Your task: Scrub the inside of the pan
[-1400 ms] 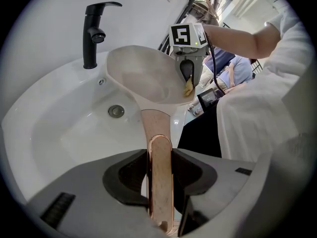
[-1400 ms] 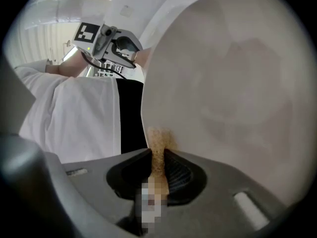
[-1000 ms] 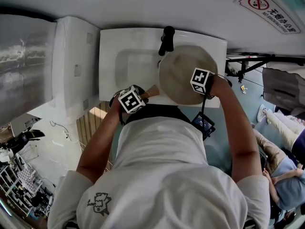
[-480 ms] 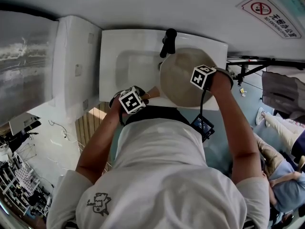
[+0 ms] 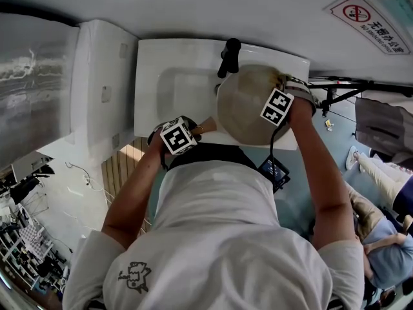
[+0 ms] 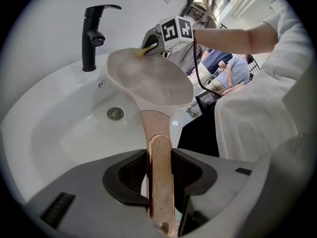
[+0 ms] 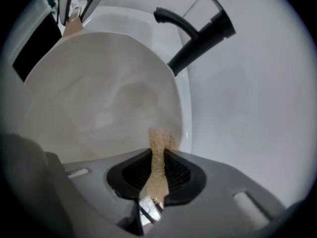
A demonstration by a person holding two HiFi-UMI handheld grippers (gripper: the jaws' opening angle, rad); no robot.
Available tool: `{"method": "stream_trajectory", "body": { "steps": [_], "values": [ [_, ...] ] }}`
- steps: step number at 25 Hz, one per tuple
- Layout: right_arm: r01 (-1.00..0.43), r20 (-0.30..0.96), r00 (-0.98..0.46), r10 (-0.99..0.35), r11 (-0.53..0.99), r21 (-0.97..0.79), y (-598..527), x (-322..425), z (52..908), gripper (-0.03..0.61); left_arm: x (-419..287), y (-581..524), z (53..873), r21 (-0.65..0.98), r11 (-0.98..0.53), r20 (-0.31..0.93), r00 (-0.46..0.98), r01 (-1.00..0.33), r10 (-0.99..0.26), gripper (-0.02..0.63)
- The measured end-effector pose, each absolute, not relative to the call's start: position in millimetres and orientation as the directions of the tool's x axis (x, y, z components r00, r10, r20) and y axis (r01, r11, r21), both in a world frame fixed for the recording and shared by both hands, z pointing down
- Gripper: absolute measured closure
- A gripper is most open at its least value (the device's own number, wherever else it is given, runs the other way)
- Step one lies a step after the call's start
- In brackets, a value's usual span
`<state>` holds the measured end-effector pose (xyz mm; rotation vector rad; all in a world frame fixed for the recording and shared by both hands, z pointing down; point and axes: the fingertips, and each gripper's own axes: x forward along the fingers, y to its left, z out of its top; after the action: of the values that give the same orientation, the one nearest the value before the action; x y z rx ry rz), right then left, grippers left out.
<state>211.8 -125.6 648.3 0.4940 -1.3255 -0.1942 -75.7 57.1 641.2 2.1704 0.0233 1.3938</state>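
While the white sink [image 5: 171, 70] and the tilted pan [image 5: 242, 108] over it have stayed put, left gripper [image 6: 159, 170] clamped on the copper handle [image 6: 159, 148], the right gripper [image 7: 157, 170] has swung from the pan's near side to its far rim, pinching a tan scrub pad [image 7: 159, 143].

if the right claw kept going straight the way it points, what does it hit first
The pan: the right claw aims at its inside near the rim, and the pad it grips would get there first. Whether the pad touches the pan now is hard to tell.
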Motion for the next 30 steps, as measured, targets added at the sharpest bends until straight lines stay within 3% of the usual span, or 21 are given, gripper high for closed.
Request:
{"method": "stream_trajectory", "body": {
  "steps": [6, 18, 23, 30],
  "values": [
    [-0.055, 0.840, 0.155, -0.520, 0.844, 0.533, -148, 191, 647, 0.517, -75, 55, 641, 0.448, -0.850, 0.837, 0.464, -0.278, 0.289, 0.457],
    [0.009, 0.852, 0.062, -0.520, 0.854, 0.521, -157, 144, 670, 0.515, -76, 52, 646, 0.431, -0.858, 0.846, 0.456, -0.279, 0.277, 0.457],
    [-0.080, 0.905, -0.061, -0.421, 0.906, 0.416, -148, 114, 687, 0.515, -75, 51, 647, 0.425, -0.860, 0.849, 0.455, -0.283, 0.269, 0.457],
    [-0.326, 0.919, -0.365, -0.150, 0.945, 0.025, -123, 71, 693, 0.514, -77, 53, 642, 0.433, -0.858, 0.849, 0.444, -0.277, 0.285, 0.457]
  ]
}}
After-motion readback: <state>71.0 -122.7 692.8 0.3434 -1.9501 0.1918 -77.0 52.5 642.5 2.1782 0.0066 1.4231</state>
